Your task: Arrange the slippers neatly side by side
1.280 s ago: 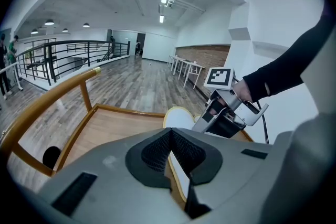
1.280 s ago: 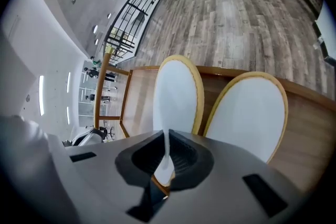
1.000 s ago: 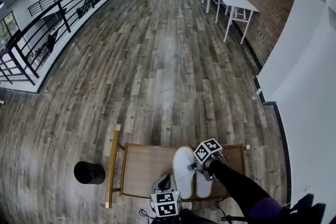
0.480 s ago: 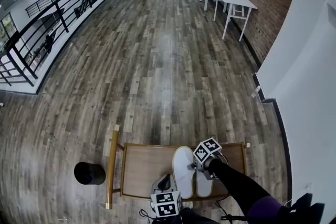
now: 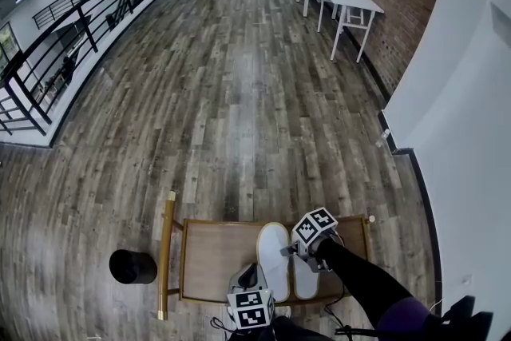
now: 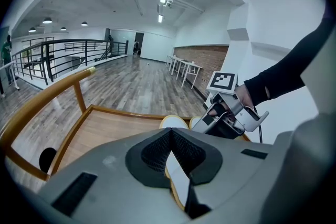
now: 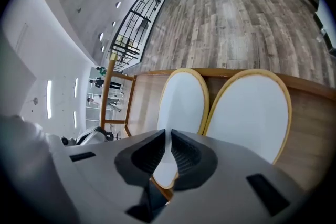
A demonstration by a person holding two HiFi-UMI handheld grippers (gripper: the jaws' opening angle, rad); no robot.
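Observation:
Two white slippers with tan rims lie side by side, flat white faces up, on a wooden table point(image 5: 215, 251). The left slipper point(image 5: 273, 255) reaches a little farther forward than the right slipper point(image 5: 307, 282). My left gripper point(image 6: 170, 157) is shut on the near end of the left slipper point(image 6: 173, 122). My right gripper point(image 7: 168, 152) is shut on the edge of that same left slipper point(image 7: 181, 102), with the right slipper point(image 7: 249, 113) lying close beside it. In the head view the right gripper point(image 5: 289, 251) sits over the seam between the two slippers and hides part of the right one.
The table has a raised wooden rim and a brass-coloured rail point(image 5: 166, 251) along its left side. A black round bin point(image 5: 132, 266) stands on the floor to the left. White desks point(image 5: 339, 0) line the far brick wall, and a black railing point(image 5: 72, 36) runs along the left.
The head view has tilted slightly. Both grippers and both slippers stay where they were.

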